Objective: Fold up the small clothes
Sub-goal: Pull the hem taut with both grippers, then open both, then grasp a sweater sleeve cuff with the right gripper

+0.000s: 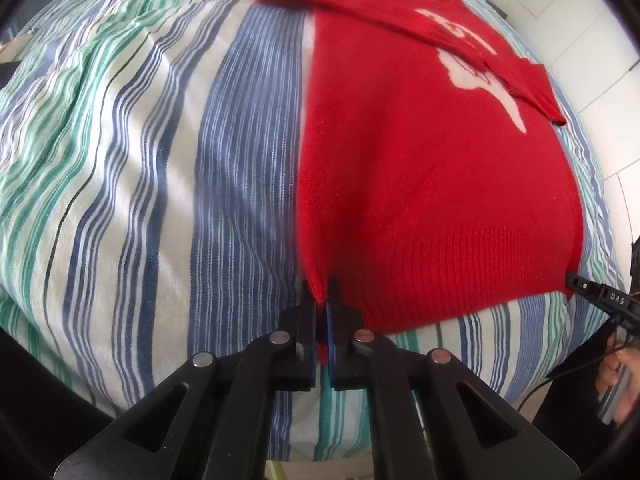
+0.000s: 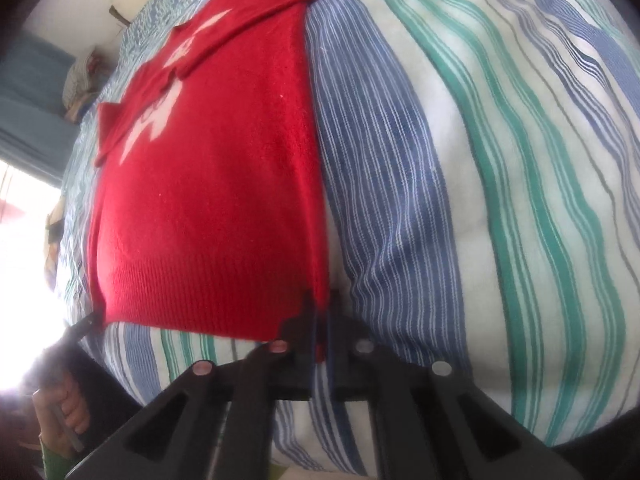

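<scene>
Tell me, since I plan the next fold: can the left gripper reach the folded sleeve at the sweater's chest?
Probably not yet: the left gripper is shut on the sweater hem corner. The sleeve lies uncovered across the far end, so it must first let go.

bright daylight, blown-out glare at right wrist view's lower left, fisheye bulge, dark vignetted corners, slight blur

one red sweater [image 1: 432,184] lies on one striped bedspread [image 1: 140,168]. two sleeves are folded across its chest, over one white design [image 1: 472,76]. two grippers show: the left gripper [image 1: 322,300] and the right gripper [image 2: 320,312], each pinching one bottom corner of the hem. two bare hands appear, the right hand [image 1: 618,376] and the left hand [image 2: 66,412].
</scene>
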Demonstrator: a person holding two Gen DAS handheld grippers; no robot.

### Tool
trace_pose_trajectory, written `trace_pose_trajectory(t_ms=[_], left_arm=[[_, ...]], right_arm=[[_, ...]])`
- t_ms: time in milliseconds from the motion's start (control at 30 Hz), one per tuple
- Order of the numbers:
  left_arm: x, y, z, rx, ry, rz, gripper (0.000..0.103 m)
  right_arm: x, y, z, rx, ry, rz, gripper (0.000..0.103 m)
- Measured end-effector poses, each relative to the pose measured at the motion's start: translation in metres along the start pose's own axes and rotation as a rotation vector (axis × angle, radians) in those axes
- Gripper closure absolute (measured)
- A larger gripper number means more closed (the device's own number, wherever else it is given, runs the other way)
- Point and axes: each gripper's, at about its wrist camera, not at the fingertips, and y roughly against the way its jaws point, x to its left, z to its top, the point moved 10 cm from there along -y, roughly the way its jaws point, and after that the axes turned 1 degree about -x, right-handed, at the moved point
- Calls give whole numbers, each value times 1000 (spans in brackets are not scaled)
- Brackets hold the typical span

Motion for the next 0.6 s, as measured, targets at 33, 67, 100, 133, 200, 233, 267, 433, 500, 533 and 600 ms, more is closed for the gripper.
trace_pose_trajectory(t_ms=[33,67,100,133,200,233,267,433,500,533,600], left_arm=[[0,1,-1,-7,-2,3,99],[0,1,-2,-13,0,6,97],[1,2,-2,-15,5,6,97],[0,2,-2,-14,11,4,97],[0,6,-3,-16,14,-2,95],[0,7,-2,-18,13,-5,91],[-1,8,-3,-16,11,-7,84],[-12,12,-5,-9,-10,24,48],[-13,14,-7,1,-14,44,39],[-14,14,-9,11,-17,55,34],[-14,13,-13,48,-23,86,27]], right_arm=[[1,1,0,-6,1,-1,102],[1,3,-1,-15,10,-1,102],[2,4,-1,-27,21,-1,102],[2,4,-1,-39,27,0,102],[3,6,-2,-59,23,2,101],[3,8,-3,-67,20,5,98],[4,9,-3,-70,22,6,96],[7,15,-7,-73,62,-21,86],[7,17,-9,-65,69,-25,83],[6,18,-11,-59,73,-30,80],[4,22,-14,-44,79,-37,76]])
